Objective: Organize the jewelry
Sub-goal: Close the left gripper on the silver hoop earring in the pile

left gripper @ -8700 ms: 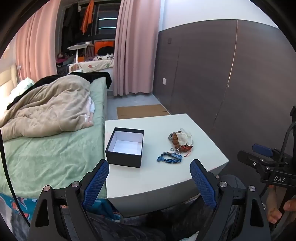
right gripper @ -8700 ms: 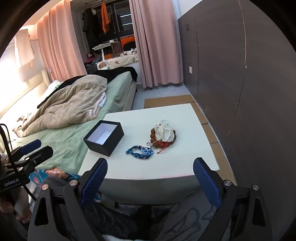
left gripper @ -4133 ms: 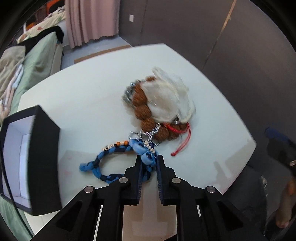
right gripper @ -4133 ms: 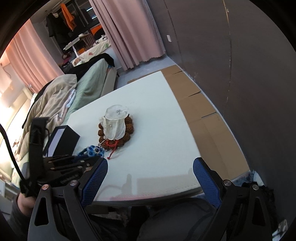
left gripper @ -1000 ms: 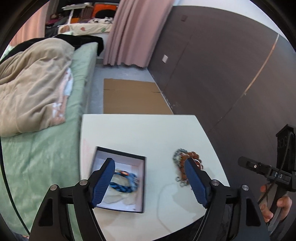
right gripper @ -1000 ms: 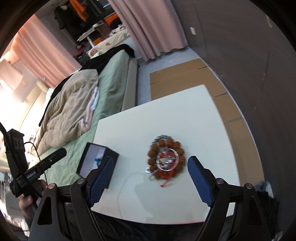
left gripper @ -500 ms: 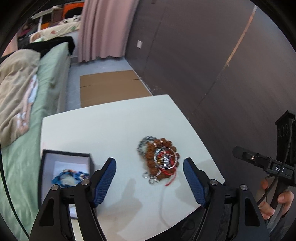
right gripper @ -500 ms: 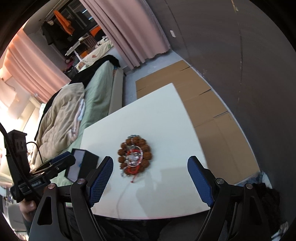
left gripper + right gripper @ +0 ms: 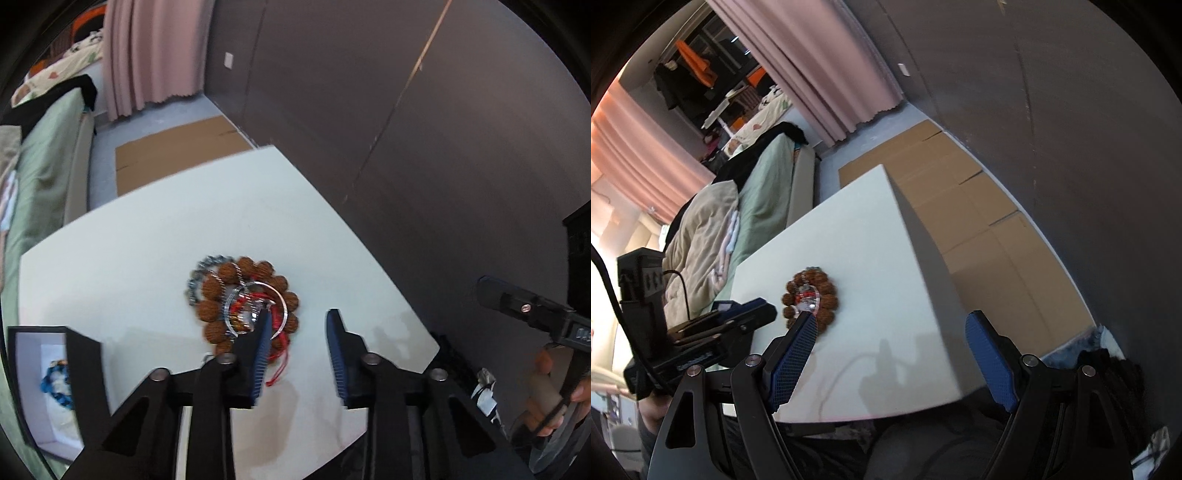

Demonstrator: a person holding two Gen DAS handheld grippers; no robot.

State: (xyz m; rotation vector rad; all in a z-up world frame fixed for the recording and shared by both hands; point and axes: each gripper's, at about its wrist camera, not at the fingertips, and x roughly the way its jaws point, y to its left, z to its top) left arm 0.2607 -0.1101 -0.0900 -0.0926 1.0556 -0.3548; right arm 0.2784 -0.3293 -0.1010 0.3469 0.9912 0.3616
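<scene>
A brown bead bracelet [image 9: 225,275] lies on the white table [image 9: 147,240] with a silver bangle [image 9: 255,308], a red cord [image 9: 279,363] and a grey chain [image 9: 195,280]. My left gripper [image 9: 299,321] is open and empty, low over the table, its left finger beside the pile's right side. The black box [image 9: 85,354] at lower left holds the blue braided bracelet [image 9: 55,380]. My right gripper [image 9: 892,339] is open and empty, near the table's front edge, with the bead pile [image 9: 810,297] by its left finger.
A green bed [image 9: 764,192] with a beige duvet stands left of the table. A dark panel wall [image 9: 406,110] runs along the right. Flat cardboard [image 9: 960,206] lies on the floor beyond the table. Pink curtains [image 9: 827,74] hang at the back.
My left gripper has moved down and closer to the bead pile and its jaws have narrowed. The right gripper has swung to the right, so the pile now sits at its left finger.
</scene>
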